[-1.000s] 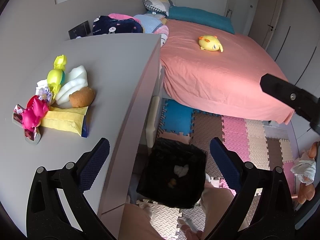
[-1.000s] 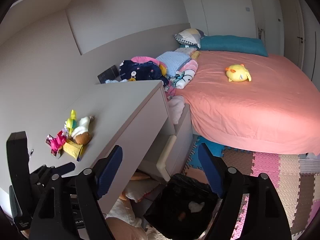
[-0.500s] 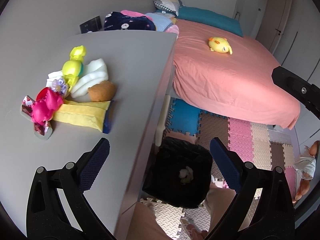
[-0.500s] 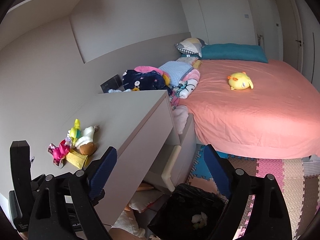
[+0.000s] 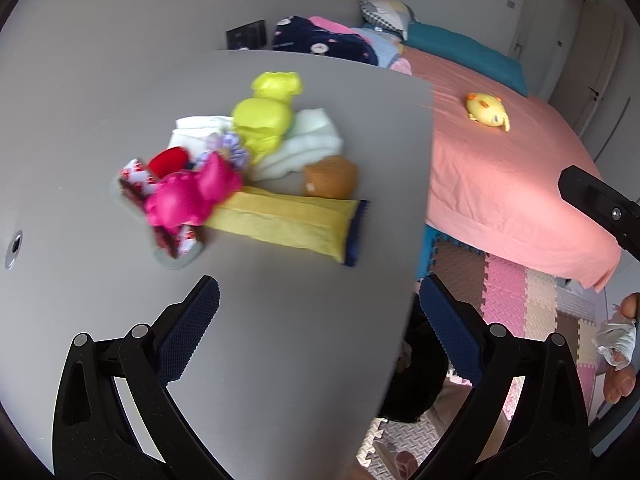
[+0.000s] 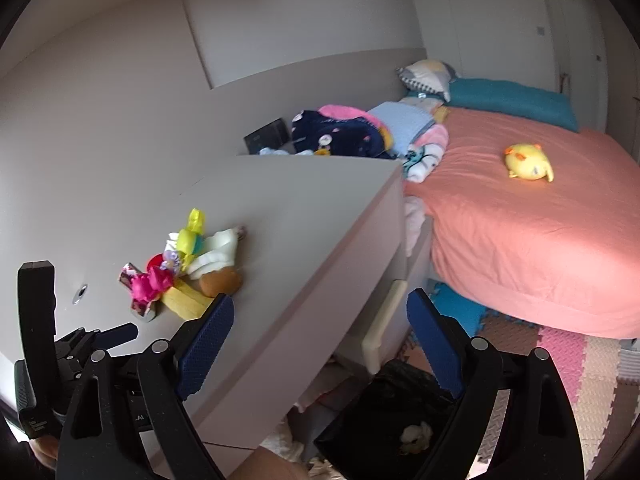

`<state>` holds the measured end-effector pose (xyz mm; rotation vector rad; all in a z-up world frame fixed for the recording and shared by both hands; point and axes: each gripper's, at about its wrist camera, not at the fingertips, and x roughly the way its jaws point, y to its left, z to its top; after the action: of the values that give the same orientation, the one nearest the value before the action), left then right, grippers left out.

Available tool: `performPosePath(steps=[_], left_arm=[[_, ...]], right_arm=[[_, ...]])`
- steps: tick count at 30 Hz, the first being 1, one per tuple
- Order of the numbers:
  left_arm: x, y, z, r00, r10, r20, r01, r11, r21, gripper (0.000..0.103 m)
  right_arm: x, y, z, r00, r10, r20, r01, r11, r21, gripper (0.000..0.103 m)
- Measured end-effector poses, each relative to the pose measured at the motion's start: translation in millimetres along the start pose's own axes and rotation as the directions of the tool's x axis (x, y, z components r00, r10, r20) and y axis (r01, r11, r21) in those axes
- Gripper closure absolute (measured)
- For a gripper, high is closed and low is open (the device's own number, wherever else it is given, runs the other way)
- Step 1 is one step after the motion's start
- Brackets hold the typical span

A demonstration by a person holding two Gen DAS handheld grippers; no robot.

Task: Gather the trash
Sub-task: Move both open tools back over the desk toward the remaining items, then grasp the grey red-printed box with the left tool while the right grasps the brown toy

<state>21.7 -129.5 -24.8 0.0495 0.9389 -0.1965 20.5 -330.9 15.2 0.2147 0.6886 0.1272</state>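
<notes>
The left gripper (image 5: 318,306) is hanging over the grey tabletop (image 5: 300,360) with its jaws spread wide and nothing between them. The right gripper (image 6: 320,322) is likewise showing wide, empty jaws, above the tabletop's edge and the black bin (image 6: 380,420) on the floor. The trash pile (image 5: 240,172) is lying ahead of the left jaws; its yellow wrapper (image 5: 288,220) is stretching crosswise, the dark end pointing toward the pink bed (image 5: 500,168). A crumpled white scrap (image 6: 416,436) is sitting inside the bin.
</notes>
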Motion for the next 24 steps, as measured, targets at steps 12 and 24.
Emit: performPosePath(steps=[12, 24], left_arm=[[13, 72, 3, 0.997, 0.072, -0.017, -0.073, 0.992, -0.106, 0.006], [35, 101, 13, 0.993, 0.114, -0.012, -0.114, 0.986, -0.125, 0.012]], right_arm=[[41, 40, 4, 0.995, 0.079, -0.067, -0.081, 0.996, -0.032, 0.015], [79, 67, 6, 0.986, 0.109, -0.127, -0.118, 0.99, -0.07, 0.015]])
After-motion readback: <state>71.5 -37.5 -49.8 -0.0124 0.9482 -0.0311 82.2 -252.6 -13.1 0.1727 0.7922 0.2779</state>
